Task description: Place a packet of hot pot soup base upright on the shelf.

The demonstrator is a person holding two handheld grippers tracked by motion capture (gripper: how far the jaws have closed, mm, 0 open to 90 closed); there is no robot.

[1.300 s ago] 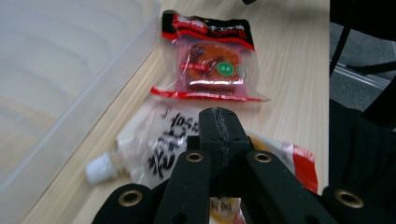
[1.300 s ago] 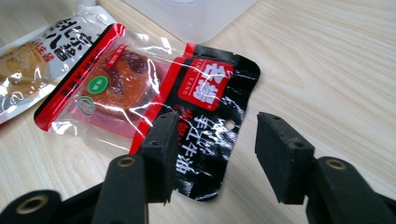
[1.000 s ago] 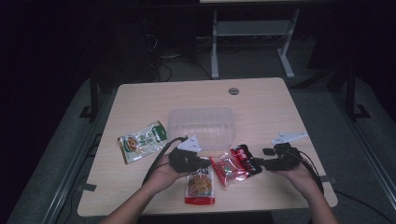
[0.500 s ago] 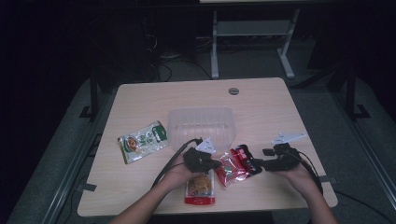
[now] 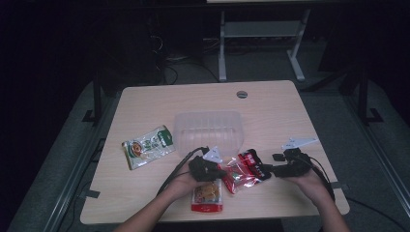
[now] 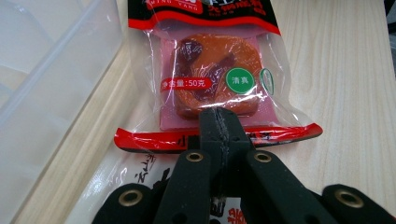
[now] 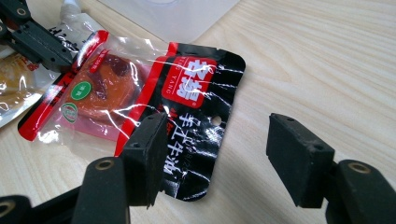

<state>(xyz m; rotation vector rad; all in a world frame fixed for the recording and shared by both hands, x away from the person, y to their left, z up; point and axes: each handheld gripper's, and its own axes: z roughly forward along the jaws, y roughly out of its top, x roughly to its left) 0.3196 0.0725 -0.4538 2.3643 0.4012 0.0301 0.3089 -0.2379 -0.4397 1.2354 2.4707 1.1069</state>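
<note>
A red and black snack packet point(image 5: 244, 169) with a clear window lies flat on the table near its front edge. In the left gripper view, my left gripper point(image 6: 219, 123) is shut, its tips together over the packet's point(image 6: 210, 79) red sealed edge; I see no film between the pads. My right gripper point(image 7: 222, 140) is open at the other end, one jaw on each side of the packet's point(image 7: 140, 93) black end without pressing it. Its jaws have just been opening. In the high view the left gripper point(image 5: 225, 171) and right gripper point(image 5: 266, 169) face each other across the packet.
A clear plastic tub point(image 5: 208, 128) stands just behind the packet. A green packet point(image 5: 147, 146) lies to the left. An orange snack packet point(image 5: 207, 195) lies under my left hand by the front edge. Bare wood lies to the right and at the back.
My left hand has moved right and down, bringing its shut gripper to the red packet's edge. The right hand has stayed in place.
</note>
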